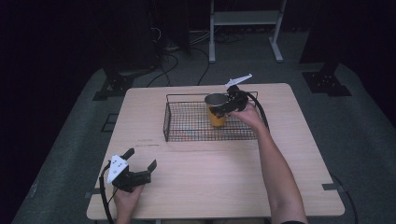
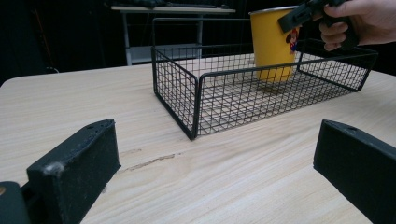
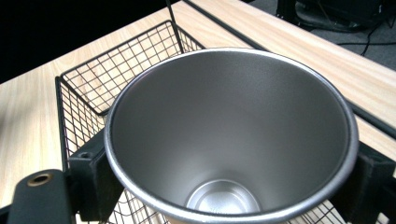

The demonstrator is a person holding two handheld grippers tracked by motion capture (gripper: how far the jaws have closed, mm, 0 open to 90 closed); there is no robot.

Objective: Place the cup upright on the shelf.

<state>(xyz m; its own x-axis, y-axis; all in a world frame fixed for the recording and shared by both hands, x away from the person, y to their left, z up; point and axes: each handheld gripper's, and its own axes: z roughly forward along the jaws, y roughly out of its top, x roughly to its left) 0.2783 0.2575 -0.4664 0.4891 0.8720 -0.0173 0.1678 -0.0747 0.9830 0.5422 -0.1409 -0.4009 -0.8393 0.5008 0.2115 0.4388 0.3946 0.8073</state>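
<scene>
At the lower left of the high view, the left gripper (image 1: 141, 162) is held just above the table (image 1: 210, 177), its jaws spread wide with nothing between them; in the left gripper view the two black jaws stand far apart at the bottom corners. Beyond, at the frame's centre, a black wire basket (image 1: 187, 126) is set on the wood. Inside its right part a yellow cup (image 1: 215, 112) is seen upright, gripped near the rim by the right gripper (image 1: 223, 106). In the right gripper view the jaws are pressed on both sides of the cup's steel rim (image 3: 231, 135). A small coloured print (image 2: 293, 38) is seen on the cup's side; no writing can be read.
</scene>
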